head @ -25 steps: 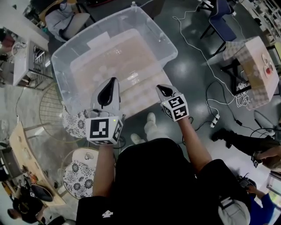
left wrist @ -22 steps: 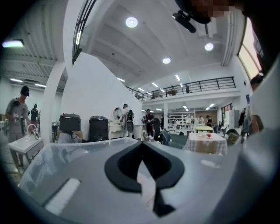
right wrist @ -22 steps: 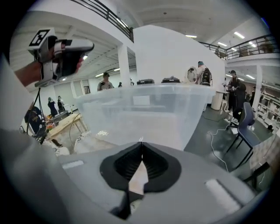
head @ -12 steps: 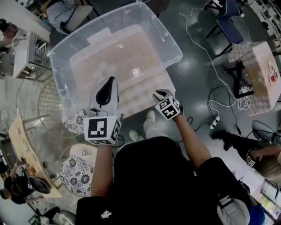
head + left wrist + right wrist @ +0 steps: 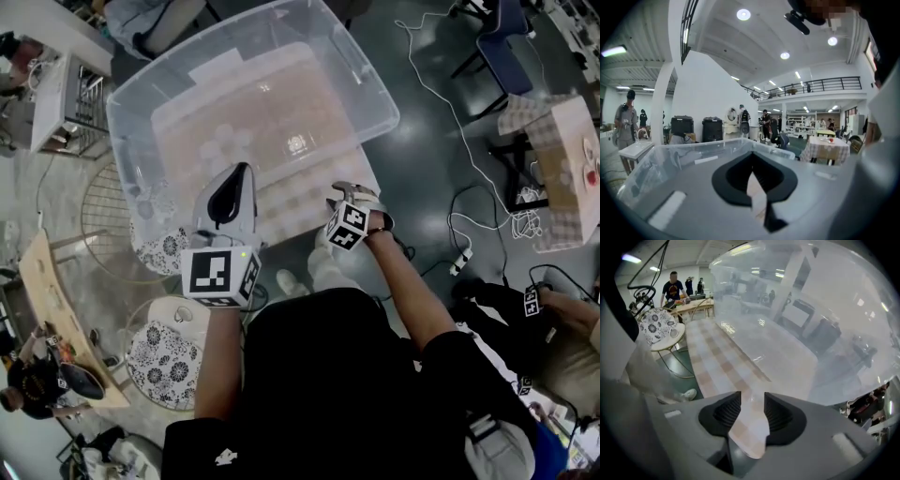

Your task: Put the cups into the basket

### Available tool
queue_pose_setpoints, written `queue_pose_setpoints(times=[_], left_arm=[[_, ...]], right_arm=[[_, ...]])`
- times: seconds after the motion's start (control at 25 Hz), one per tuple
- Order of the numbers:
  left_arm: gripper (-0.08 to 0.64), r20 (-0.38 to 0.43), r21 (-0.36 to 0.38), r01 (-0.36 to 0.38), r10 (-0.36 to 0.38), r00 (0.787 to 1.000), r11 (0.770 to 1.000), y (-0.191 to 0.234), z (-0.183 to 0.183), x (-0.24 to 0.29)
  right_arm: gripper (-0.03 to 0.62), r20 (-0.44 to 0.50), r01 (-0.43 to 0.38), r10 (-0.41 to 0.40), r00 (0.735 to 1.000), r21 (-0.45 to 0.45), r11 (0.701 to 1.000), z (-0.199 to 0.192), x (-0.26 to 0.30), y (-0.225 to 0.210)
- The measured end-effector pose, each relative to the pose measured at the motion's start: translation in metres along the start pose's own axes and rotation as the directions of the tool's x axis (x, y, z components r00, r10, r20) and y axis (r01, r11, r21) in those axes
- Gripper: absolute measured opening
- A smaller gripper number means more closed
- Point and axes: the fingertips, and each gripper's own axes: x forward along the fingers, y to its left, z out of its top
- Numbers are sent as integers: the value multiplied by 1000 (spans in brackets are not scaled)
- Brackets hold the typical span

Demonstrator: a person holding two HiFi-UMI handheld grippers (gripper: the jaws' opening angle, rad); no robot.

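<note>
A big clear plastic bin (image 5: pixel 367 66) stands on a table with a pale checked cloth (image 5: pixel 309 202). Faint round shapes on its floor (image 5: pixel 220 142) may be clear cups; I cannot tell. My left gripper (image 5: pixel 241 171) is raised at the bin's near wall, jaws shut with nothing in them; its own view has the tips (image 5: pixel 751 157) meeting before the bin (image 5: pixel 708 150). My right gripper (image 5: pixel 345 190) hovers over the cloth at the table's near edge. Its jaws (image 5: pixel 752 397) are opening, with only cloth (image 5: pixel 717 357) seen between them, just before the bin wall (image 5: pixel 797 310).
Two round floral-topped stands (image 5: pixel 164 361) (image 5: pixel 159 253) sit at the left of my body. Cables (image 5: pixel 450 141) trail over the dark floor at the right, near another checked table (image 5: pixel 562 159). People stand around the room's edges.
The right gripper moved a little left and down toward the table's near edge, and its jaws went from shut to open. The left gripper stayed as it was.
</note>
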Motion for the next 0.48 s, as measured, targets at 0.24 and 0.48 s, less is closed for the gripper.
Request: queue_pose_setpoints(times=[0.24,0.48], left_arm=[[6,-6,-8,-17,17,1000,1000,4,-2,3],[6,-12,-5,-23,23,1000,1000,3,-3,7]], right_arm=[[147,-81,-26,20,997,-70,997,-8,14,1],[78,-95,-29,20,995,-98,995,-10,14,-1]])
